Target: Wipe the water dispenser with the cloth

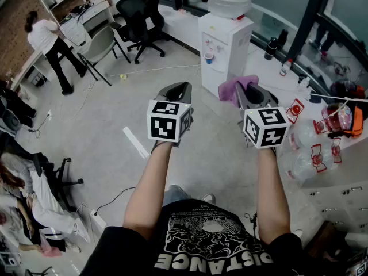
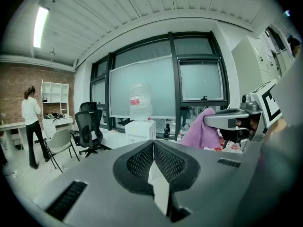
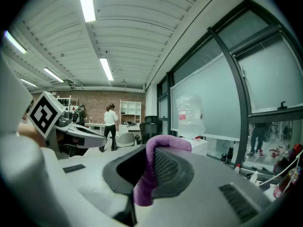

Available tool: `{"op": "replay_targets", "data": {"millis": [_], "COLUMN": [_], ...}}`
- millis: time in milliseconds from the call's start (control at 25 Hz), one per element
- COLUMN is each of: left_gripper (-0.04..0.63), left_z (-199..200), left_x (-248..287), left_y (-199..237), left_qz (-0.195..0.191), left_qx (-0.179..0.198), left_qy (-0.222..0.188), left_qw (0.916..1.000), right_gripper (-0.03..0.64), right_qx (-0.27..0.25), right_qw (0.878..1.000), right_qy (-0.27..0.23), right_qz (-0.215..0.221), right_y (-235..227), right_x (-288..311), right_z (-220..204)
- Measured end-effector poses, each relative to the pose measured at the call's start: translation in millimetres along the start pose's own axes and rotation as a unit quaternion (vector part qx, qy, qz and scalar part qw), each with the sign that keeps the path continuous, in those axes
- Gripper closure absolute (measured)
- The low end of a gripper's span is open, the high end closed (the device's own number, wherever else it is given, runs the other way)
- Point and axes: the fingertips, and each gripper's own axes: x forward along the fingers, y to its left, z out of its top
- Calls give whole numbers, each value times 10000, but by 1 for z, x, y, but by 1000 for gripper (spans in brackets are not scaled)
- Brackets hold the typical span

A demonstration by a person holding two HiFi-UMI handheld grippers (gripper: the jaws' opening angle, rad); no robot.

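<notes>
A: On the left, how's the tool?
B: Left gripper (image 1: 178, 88), jaws pressed together, empty.
A: And rightward?
B: Water dispenser (image 1: 224, 45) ahead by the window, well apart; purple cloth (image 1: 233, 88) pinched in the right gripper (image 1: 251, 91).

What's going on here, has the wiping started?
A person holds a gripper in each hand. The right gripper is shut on a purple cloth; the left gripper is shut with nothing in it. The water dispenser stands ahead across the floor, apart from both, so no wiping is under way.
</notes>
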Motion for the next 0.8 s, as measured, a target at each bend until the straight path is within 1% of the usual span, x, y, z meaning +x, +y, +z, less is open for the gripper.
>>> {"op": "replay_targets", "data": {"millis": [240,400,600,800], "left_gripper": [569,569,569,569], "left_z": [1,-1,-2,10], "left_x": [9,21,46,80], "left_y": [7,23,58,113], "left_qz": [12,-6,-112,-265], "left_qx": [11,-13,-8,-72], "left_qy": [70,95,161,104], "left_qw": [10000,10000,9998,9996], "right_gripper": [584,584,584,584], "right_qx": [44,141,126,25], "right_qw": [10000,9999,9997,9996], "right_qy": [52,59,188,278], "right_qz": [42,59,30,-97], "right_y": [-3,-1,7,15], "right_x": [12,32,76,131], "right_z": [-5,-8,-12,0]}}
